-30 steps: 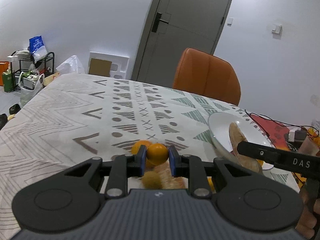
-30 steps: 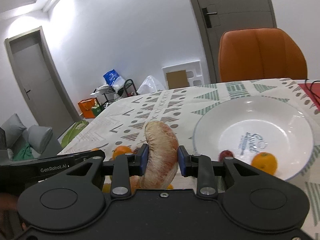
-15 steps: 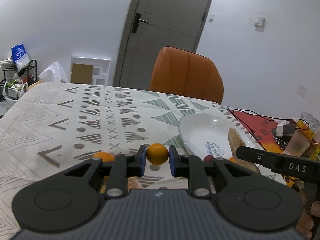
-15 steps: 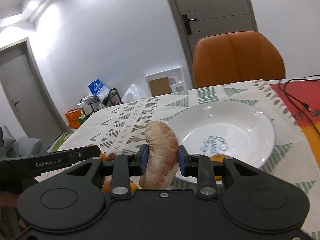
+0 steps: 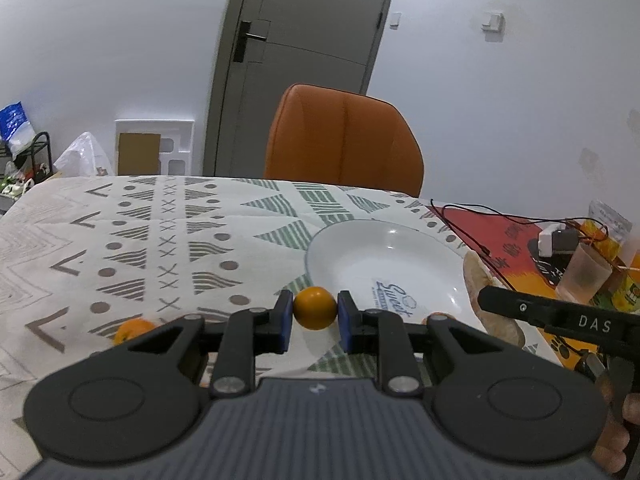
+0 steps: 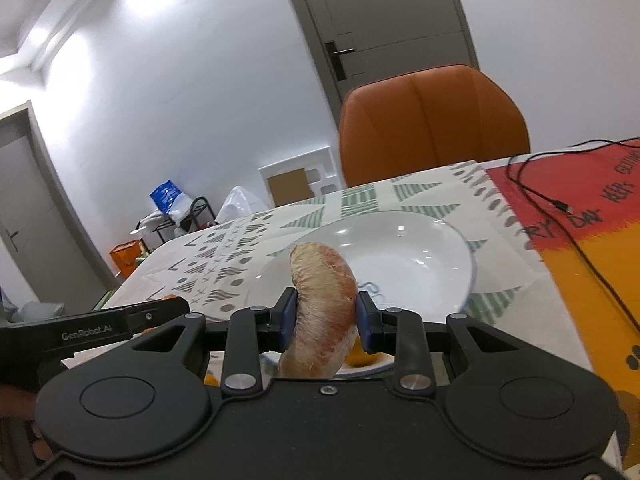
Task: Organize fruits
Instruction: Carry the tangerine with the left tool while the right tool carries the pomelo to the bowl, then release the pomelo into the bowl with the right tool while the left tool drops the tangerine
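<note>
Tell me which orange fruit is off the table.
The small orange ball clamped in the left hand-held gripper; the other orange lies on the tablecloth.

An orange chair (image 5: 344, 140) stands pushed up to the far edge of the counter (image 5: 132, 232), which is covered by a pale cloth printed with grey and green triangles, dots and crosses. Right behind the chair a grey door (image 5: 304, 52) with a dark handle is set in a plain white wall (image 5: 112, 40). To the left of the chair, a white foam packing frame (image 5: 154, 147) with a brown cardboard panel leans against that wall, with a white plastic bag (image 5: 82, 158) beside it and a black wire rack (image 6: 182, 220) of clutter further left. To the right of the chair, two small white switches (image 5: 493, 22) sit high on the wall. In the right wrist view a second grey door (image 6: 28, 216) shows far left of the chair, and the ceiling (image 6: 56, 4) glows bright.
</note>
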